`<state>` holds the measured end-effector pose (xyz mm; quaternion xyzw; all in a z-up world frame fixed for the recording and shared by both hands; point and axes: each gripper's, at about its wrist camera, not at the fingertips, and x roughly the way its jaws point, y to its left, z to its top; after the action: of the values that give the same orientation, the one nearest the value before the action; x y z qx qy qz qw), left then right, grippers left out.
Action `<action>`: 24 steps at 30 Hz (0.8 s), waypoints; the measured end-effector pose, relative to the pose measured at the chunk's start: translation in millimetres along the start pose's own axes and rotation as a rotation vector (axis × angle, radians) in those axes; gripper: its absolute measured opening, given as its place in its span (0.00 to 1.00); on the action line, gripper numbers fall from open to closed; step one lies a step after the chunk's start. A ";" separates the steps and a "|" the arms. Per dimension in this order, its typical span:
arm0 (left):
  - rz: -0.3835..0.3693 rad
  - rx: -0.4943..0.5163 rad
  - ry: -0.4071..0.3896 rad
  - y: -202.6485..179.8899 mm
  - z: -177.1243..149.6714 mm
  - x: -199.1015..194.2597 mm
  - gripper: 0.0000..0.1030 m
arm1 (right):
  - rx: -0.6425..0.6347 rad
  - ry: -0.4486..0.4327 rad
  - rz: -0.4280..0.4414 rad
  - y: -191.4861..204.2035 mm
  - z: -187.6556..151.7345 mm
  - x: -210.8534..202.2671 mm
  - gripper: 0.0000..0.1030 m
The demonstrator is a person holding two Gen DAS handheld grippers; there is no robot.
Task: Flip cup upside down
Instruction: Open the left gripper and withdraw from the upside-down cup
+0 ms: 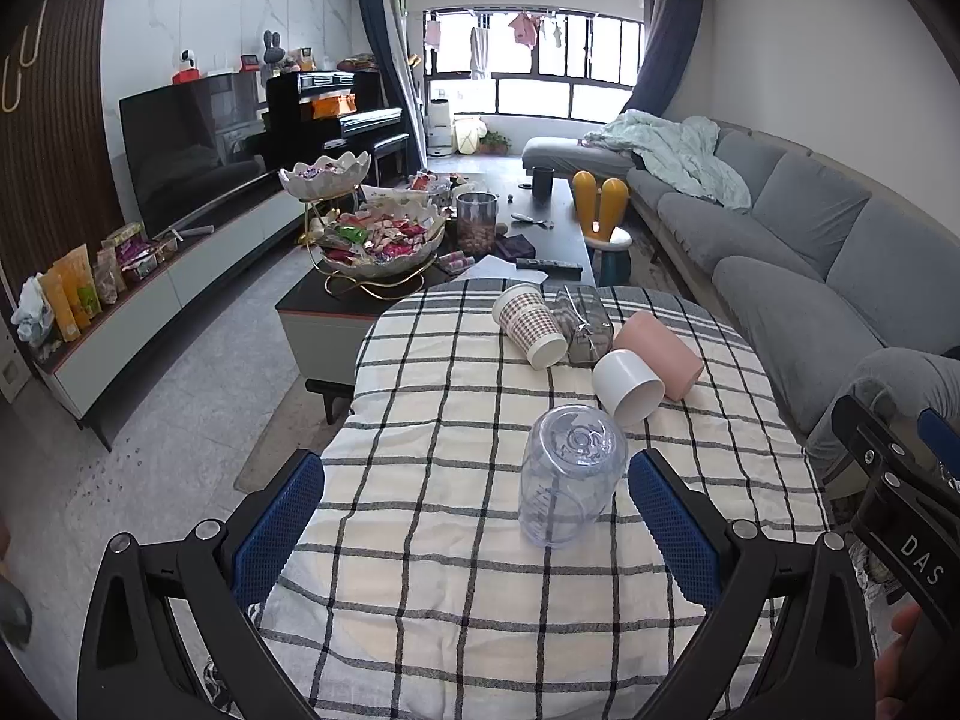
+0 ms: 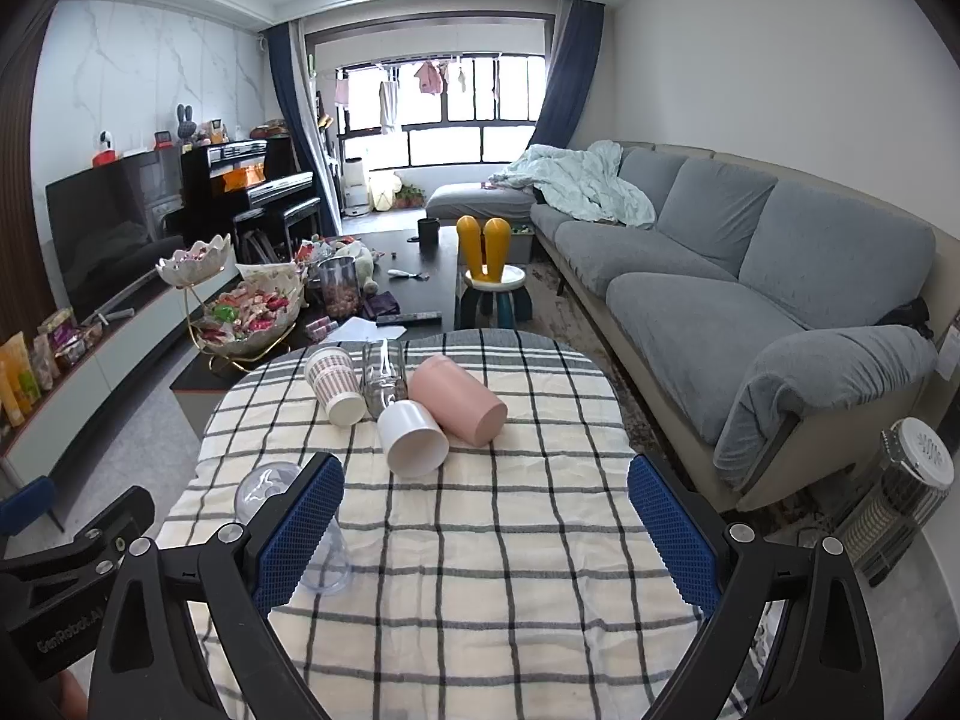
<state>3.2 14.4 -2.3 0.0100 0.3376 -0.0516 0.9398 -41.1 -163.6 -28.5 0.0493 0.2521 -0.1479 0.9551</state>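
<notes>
A clear plastic cup [image 1: 567, 477] stands upside down on the checked tablecloth [image 1: 456, 540], base up, just inside my left gripper's right finger. My left gripper [image 1: 474, 516] is open and empty, with the cup between its fingers but untouched. In the right wrist view the same clear cup [image 2: 270, 486] shows partly hidden behind the left finger of my right gripper [image 2: 483, 525], which is open and empty. Further back lie a white cup [image 1: 627, 387], a pink cup [image 1: 660, 354], a checked paper cup [image 1: 531, 324] and a clear glass [image 1: 585, 324], all on their sides.
A dark coffee table [image 1: 540, 222] with snack bowls and a jar stands beyond the clothed table. A grey sofa [image 2: 750, 276] runs along the right. A TV unit [image 1: 180, 264] is at left. A heater [image 2: 906, 492] stands at far right.
</notes>
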 end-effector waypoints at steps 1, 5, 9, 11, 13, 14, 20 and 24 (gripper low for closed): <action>0.001 0.001 0.000 0.1 0.0 0.1 1.00 | 0.000 0.000 0.000 0.2 0.1 -0.6 0.93; 0.002 0.002 -0.003 -0.8 0.0 -0.1 1.00 | -0.001 -0.001 0.000 -0.1 0.3 0.0 0.93; 0.006 0.014 -0.017 -0.9 0.6 -0.2 1.00 | 0.000 -0.001 0.000 -0.1 0.6 0.0 0.93; 0.004 0.018 -0.019 -0.7 0.8 -0.1 1.00 | 0.000 0.000 0.000 -0.2 0.7 0.1 0.93; -0.004 0.024 -0.017 -2.9 0.7 0.6 1.00 | 0.000 0.001 0.001 -0.2 0.8 0.2 0.93; -0.003 0.025 -0.017 -3.5 0.7 1.0 1.00 | -0.001 0.000 0.000 -0.2 0.8 0.3 0.93; -0.017 0.016 -0.009 -5.1 0.5 1.9 1.00 | 0.001 0.003 0.001 -0.4 1.0 0.5 0.93; -0.020 0.011 0.008 -5.2 0.3 5.6 1.00 | 0.000 0.002 -0.001 -0.4 1.2 0.3 0.93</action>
<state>7.1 8.6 -5.6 0.0118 0.3412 -0.0629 0.9378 -40.4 -164.3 -27.6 0.0492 0.2530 -0.1482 0.9548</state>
